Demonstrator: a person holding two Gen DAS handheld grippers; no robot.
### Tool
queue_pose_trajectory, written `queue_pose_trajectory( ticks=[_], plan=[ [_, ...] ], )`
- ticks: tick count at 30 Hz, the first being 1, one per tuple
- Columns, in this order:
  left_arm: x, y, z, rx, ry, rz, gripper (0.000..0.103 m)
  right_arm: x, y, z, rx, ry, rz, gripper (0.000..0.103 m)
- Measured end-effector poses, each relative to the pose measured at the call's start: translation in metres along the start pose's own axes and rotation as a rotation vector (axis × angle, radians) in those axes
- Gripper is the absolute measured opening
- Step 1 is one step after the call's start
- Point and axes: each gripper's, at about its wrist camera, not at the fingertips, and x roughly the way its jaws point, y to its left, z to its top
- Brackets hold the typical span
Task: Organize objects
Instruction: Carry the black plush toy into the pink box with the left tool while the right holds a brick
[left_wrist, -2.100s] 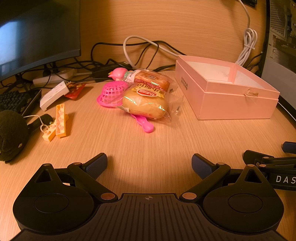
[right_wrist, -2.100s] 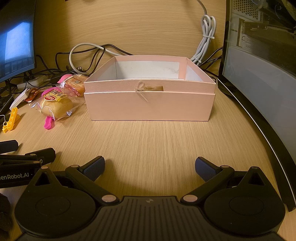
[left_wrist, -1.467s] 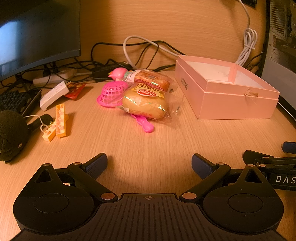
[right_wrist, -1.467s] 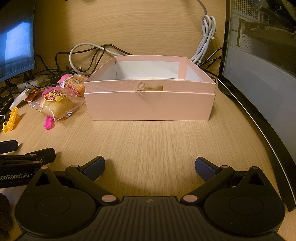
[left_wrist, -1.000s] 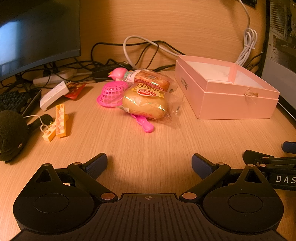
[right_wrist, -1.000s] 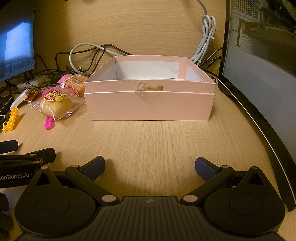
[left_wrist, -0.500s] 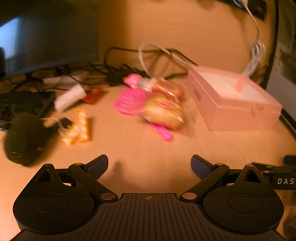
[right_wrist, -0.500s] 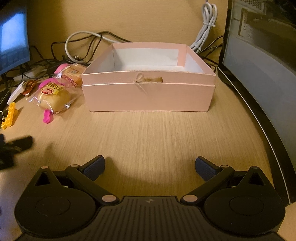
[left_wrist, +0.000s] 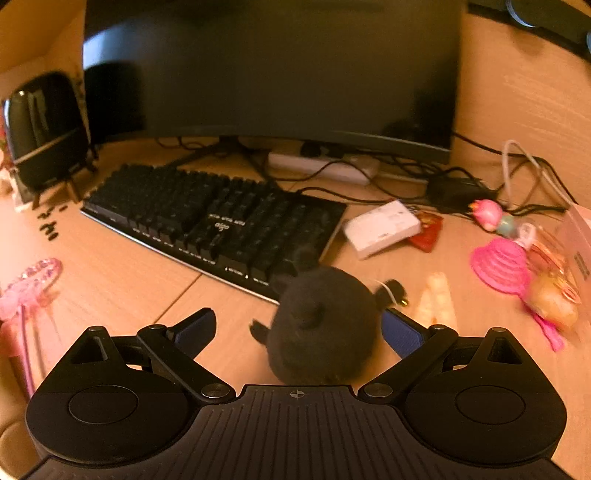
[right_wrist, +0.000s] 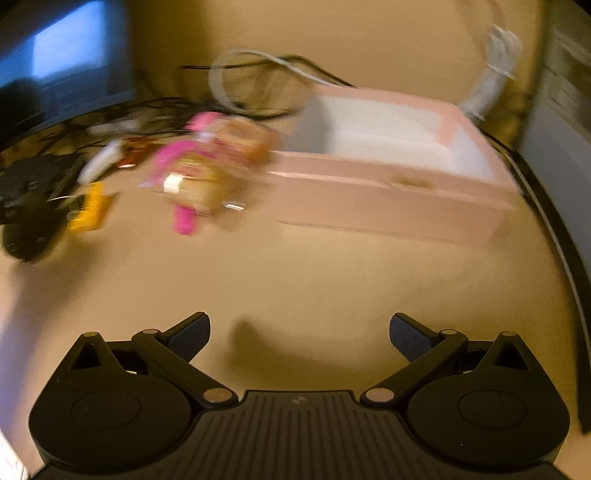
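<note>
Nothing is sitting in the pink box (right_wrist: 388, 173) yet, so everything is waiting; the left gripper (left_wrist: 299, 330), jaws spread, is straddling the dark plush toy (left_wrist: 325, 325) on the table (left_wrist: 122, 280); the right gripper (right_wrist: 299, 336) is hanging released and empty.

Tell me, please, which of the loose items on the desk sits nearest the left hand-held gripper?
The dark plush toy: it sits between the open fingers of the left hand-held gripper, while the yellow blocks and pink strainer lie farther right.

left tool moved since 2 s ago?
Yes. The left tool swung left: the pink box, once ahead-right, now sits at the right edge, and the black plush toy lies between its open fingers.
</note>
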Motion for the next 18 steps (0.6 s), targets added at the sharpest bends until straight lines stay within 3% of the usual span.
queue_pose_trajectory(
  ticks=[3, 4, 5, 6, 10, 11, 13, 18],
  plan=[
    [0.017, 0.003, 0.009, 0.050, 0.009, -0.024, 0.100, 0.004, 0.035, 0.017, -0.074, -0.039, 0.037, 0.103],
    [0.022, 0.006, 0.012, 0.054, 0.019, -0.051, 0.094, 0.007, 0.047, 0.024, -0.096, -0.052, 0.051, 0.103],
    [0.021, 0.007, 0.011, 0.046, 0.029, -0.085, 0.084, 0.010, 0.060, 0.031, -0.114, -0.064, 0.071, 0.103],
    [0.019, 0.013, 0.012, 0.023, 0.034, -0.142, 0.057, 0.014, 0.073, 0.038, -0.122, -0.072, 0.096, 0.103],
    [0.000, 0.033, 0.008, 0.009, 0.049, -0.218, 0.055, 0.036, 0.122, 0.063, -0.141, -0.121, 0.193, 0.101],
    [-0.003, 0.039, 0.007, -0.007, 0.062, -0.238, 0.055, 0.044, 0.134, 0.069, -0.156, -0.130, 0.209, 0.096],
    [-0.013, 0.053, 0.002, -0.026, 0.090, -0.266, 0.055, 0.063, 0.157, 0.079, -0.181, -0.112, 0.225, 0.064],
    [-0.035, 0.072, -0.007, 0.000, 0.109, -0.310, 0.055, 0.103, 0.189, 0.091, -0.192, -0.043, 0.227, 0.033]
  ],
)
